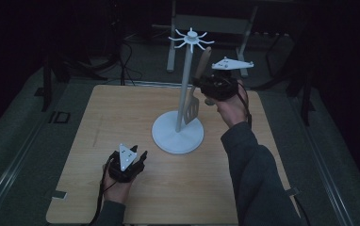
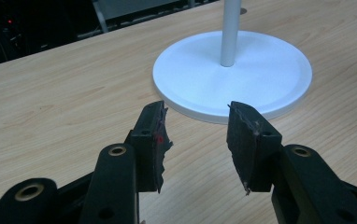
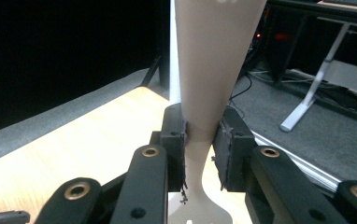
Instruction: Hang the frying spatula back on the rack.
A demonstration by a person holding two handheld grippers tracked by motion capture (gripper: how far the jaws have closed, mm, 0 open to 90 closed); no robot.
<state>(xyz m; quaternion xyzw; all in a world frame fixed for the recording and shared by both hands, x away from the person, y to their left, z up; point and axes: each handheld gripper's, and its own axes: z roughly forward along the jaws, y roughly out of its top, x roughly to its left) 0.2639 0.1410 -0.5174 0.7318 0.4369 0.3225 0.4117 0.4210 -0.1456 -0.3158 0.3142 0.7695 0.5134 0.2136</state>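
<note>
A white utensil stand (image 1: 178, 134) with a round base, a tall pole and a hook crown (image 1: 191, 38) stands mid-table. My right gripper (image 1: 201, 84) is raised beside the pole, shut on the neck of a beige slotted spatula (image 1: 193, 107) that hangs blade down over the base, handle (image 1: 204, 60) pointing up toward the hooks. In the right gripper view the spatula handle (image 3: 214, 60) rises between the pads (image 3: 176, 140) of the gripper (image 3: 200, 144). My left gripper (image 1: 141, 157) rests on the table near the front left, open and holding nothing, facing the stand's base (image 2: 232, 74); its jaws (image 2: 195, 140) stand apart.
The wooden table (image 1: 121, 113) sits on a grey carpeted floor. A metal frame leg (image 1: 171, 42) and cables (image 1: 126, 52) lie beyond the far edge. The person's sleeve (image 1: 253, 174) crosses the table's right front.
</note>
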